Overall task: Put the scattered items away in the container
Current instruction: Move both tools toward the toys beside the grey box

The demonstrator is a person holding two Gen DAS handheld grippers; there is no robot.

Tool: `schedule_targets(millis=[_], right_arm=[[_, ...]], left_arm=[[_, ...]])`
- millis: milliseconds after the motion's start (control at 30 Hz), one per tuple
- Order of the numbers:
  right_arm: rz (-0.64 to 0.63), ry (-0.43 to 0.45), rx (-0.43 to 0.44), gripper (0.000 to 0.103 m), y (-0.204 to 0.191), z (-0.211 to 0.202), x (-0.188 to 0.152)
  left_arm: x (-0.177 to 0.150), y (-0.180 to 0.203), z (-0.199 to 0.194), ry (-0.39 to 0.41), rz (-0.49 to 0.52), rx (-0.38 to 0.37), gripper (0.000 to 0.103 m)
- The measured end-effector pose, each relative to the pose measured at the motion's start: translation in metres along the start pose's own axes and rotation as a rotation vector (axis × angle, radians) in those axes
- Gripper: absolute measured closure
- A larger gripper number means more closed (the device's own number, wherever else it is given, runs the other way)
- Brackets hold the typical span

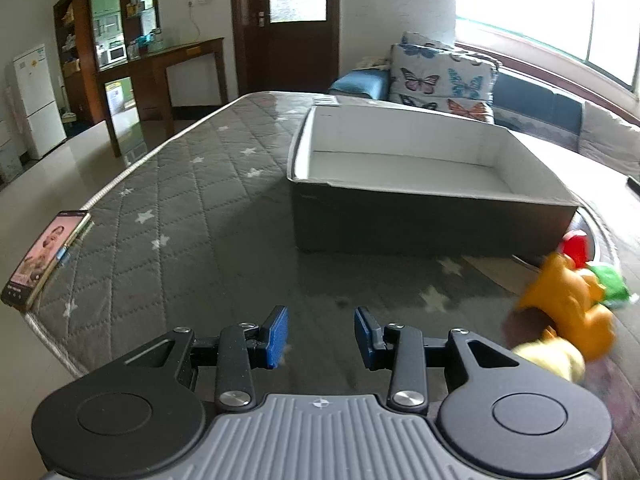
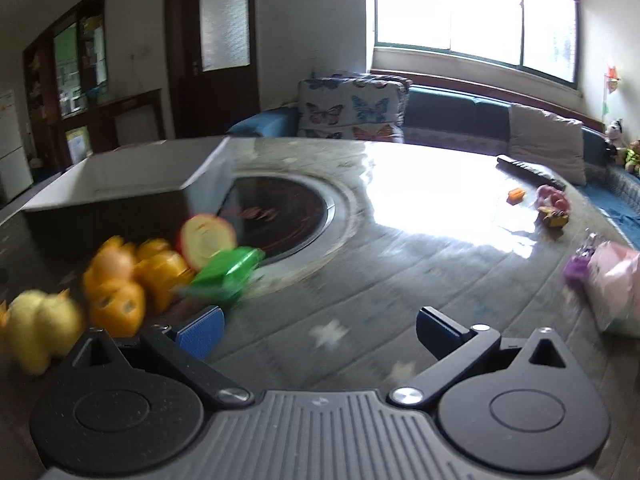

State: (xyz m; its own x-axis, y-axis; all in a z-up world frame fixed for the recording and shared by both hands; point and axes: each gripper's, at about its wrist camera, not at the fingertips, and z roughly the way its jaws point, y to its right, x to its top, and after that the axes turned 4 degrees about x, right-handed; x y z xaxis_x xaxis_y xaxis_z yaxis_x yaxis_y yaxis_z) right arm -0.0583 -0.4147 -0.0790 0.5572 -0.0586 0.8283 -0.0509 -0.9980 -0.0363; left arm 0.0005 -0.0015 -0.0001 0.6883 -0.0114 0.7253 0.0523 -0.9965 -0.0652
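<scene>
A grey box with a white inside (image 1: 400, 168) stands on the table, with nothing visible inside; it also shows in the right wrist view (image 2: 120, 184). An orange toy (image 1: 568, 300), a yellow plush (image 1: 552, 360), a green toy (image 1: 608, 276) and a red apple half (image 1: 576, 246) lie right of my left gripper (image 1: 320, 336), which is open and empty above the table. In the right wrist view the orange toy (image 2: 128, 280), yellow plush (image 2: 40, 328), green toy (image 2: 228, 272) and apple half (image 2: 206, 240) lie left of my open, empty right gripper (image 2: 320, 332).
A phone (image 1: 44, 260) lies at the table's left edge. Small toys (image 2: 554, 206), an orange piece (image 2: 516, 195), a purple item (image 2: 578, 268) and a pink packet (image 2: 616, 288) lie at the right. A round inset hob (image 2: 288, 212) sits mid-table. A dark remote (image 2: 528, 172) lies beyond; a sofa stands behind.
</scene>
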Motion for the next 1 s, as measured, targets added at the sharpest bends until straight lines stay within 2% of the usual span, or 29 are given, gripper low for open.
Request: schedule_targets(millis=[100,167,233,333,567,633,767,1000], right_arm=[[-0.012,-0.012,-0.015,0.000,-0.002,0.000,-0.006],[-0.002,-0.023,-0.010,0.000,-0.004,-0.003,-0.014],[-0.026,-0.009,-0.033,0.000,-0.023,-0.013,-0.027],[-0.058,-0.018,-0.051,0.000,-0.053,-0.018,-0.037],[-0.074,-0.043,0.005,0.000,-0.085,-0.010,-0.053],[-0.071,-0.042,0.033,0.000,-0.083,-0.021,-0.058],[-0.056,-0.067,0.075,0.000,-0.116,-0.051,-0.058],[-0.048,-0.101,0.122,0.000,-0.138,-0.055,-0.075]], left_arm=[[0.003,0.017,0.003,-0.004,0.009,0.010,0.064],[-0.006,0.045,0.005,0.016,0.045,0.036,0.064],[-0.016,0.071,0.000,0.026,0.060,0.048,0.064],[-0.032,0.090,-0.007,0.020,0.046,0.025,0.064],[-0.052,0.091,-0.024,-0.026,0.077,-0.047,0.064],[-0.057,0.094,-0.030,-0.037,0.081,-0.062,0.064],[-0.062,0.098,-0.039,-0.054,0.100,-0.091,0.064],[-0.071,0.107,-0.048,-0.056,0.131,-0.108,0.064]])
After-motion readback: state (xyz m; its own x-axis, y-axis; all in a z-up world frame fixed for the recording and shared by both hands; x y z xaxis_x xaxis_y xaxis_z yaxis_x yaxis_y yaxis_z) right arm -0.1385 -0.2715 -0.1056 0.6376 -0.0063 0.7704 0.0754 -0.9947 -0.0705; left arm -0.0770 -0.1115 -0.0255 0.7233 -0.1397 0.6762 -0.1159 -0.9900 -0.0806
